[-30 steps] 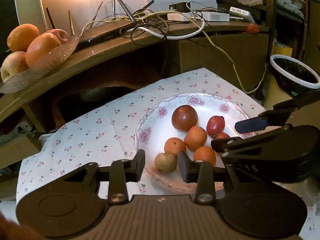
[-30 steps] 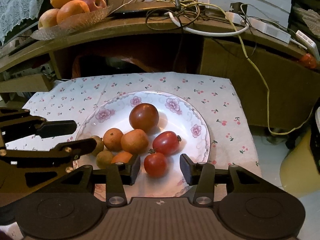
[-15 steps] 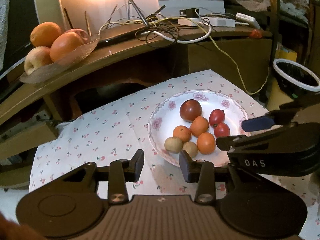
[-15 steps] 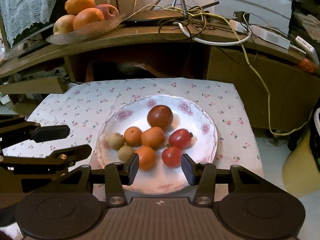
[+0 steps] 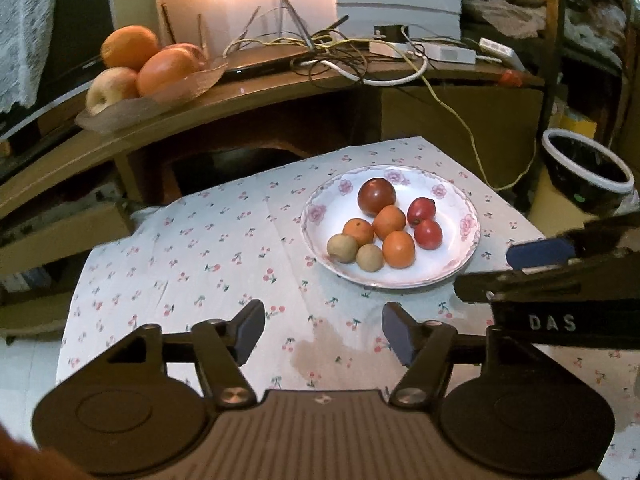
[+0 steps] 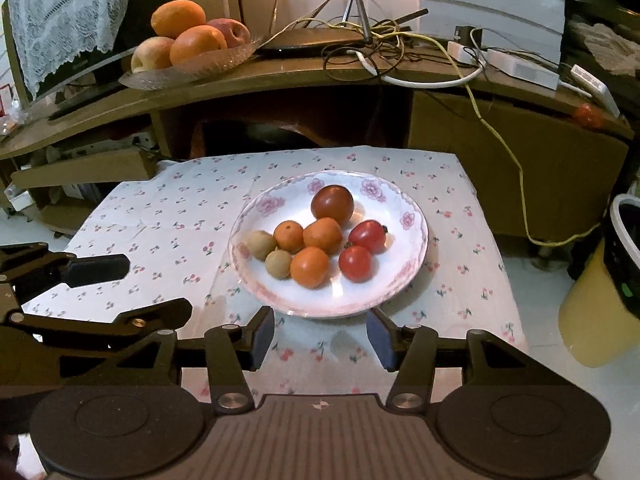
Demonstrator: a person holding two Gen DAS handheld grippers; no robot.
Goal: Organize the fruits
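Note:
A white floral plate (image 5: 460, 264) (image 6: 396, 280) on the cherry-print cloth holds a dark red tomato (image 6: 332, 205), two small red tomatoes (image 6: 356, 263), three small oranges (image 6: 310, 266) and two brown kiwis (image 6: 278, 263). My left gripper (image 5: 323, 332) is open and empty above the cloth, near and left of the plate. My right gripper (image 6: 321, 338) is open and empty at the plate's near rim. A glass dish (image 6: 188, 70) with oranges and apples sits on the wooden shelf behind.
The shelf (image 6: 360, 76) carries tangled cables (image 6: 372, 40) and a router. A black bin with a white rim (image 5: 588, 168) stands on the right, with a yellow container (image 6: 592, 304) beside it. A damp stain (image 5: 316, 346) marks the cloth near me.
Both grippers have pulled back and up from the plate, so the plate looks smaller and farther. Both sets of jaws have opened wider. The fruits have not moved.

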